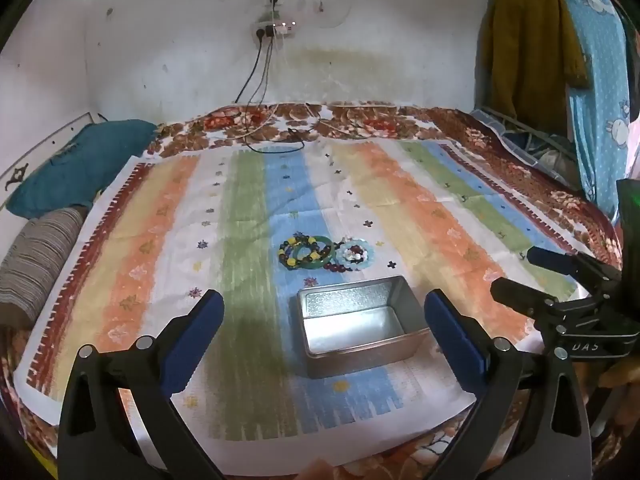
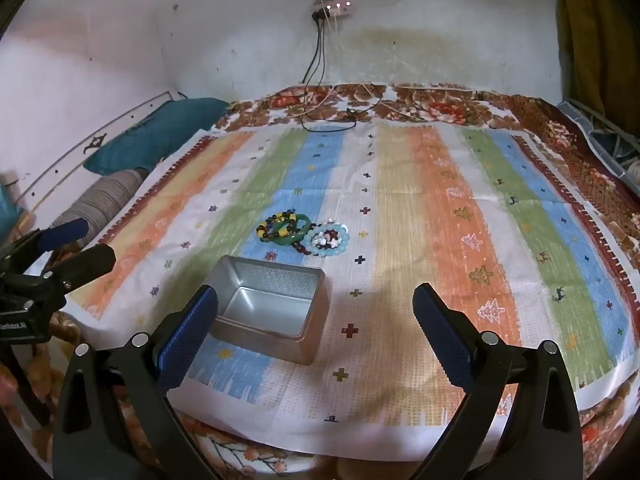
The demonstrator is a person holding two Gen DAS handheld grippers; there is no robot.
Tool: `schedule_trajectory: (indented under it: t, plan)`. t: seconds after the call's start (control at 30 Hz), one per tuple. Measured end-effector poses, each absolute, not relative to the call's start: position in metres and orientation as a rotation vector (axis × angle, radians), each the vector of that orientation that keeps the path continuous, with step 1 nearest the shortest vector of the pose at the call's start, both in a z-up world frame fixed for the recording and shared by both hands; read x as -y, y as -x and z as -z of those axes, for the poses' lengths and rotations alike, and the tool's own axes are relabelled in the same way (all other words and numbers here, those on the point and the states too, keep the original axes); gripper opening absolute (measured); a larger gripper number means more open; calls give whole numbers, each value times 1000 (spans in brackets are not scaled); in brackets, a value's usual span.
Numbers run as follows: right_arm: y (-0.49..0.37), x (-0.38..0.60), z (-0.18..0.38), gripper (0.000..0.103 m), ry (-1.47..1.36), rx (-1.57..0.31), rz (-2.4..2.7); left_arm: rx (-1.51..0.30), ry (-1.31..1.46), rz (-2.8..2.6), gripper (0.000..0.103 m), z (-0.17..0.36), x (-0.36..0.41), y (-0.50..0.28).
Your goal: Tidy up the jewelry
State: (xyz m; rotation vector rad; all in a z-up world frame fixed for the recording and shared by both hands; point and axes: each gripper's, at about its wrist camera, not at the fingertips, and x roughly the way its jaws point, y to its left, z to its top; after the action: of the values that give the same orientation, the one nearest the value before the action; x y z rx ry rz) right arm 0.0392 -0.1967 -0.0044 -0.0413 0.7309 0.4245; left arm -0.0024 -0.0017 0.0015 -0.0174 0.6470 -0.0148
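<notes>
Through the left wrist camera, we are holding the left gripper (image 1: 324, 328) with jaws wide apart and empty over the near edge of the striped cloth (image 1: 420, 208), the open metal tin (image 1: 360, 330) lying between its fingers and the bracelets (image 1: 326, 254) heaped just beyond. Through the right wrist camera, we are hovering the right gripper (image 2: 316, 320) likewise spread and empty, tin (image 2: 270, 308) near-left, bracelets (image 2: 306, 236) farther off; we judge nothing is packed yet, so next we are needing a reach out to pinch one bracelet.

You're working over a bed (image 1: 520, 160) spread with a striped cloth (image 1: 400, 200). On the cloth lie an open metal tin (image 1: 360, 332) near you and a cluster of bracelets (image 1: 320, 254) just beyond it. Cables (image 1: 276, 136) trail across the far edge.
</notes>
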Motion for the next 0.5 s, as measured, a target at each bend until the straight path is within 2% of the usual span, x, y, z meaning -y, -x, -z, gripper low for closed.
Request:
schedule_trajectory:
  t: [0.5]
  plan:
    - [-40,196,6,99,30,-736,-425,-712,49,7,98,8,-8,-9]
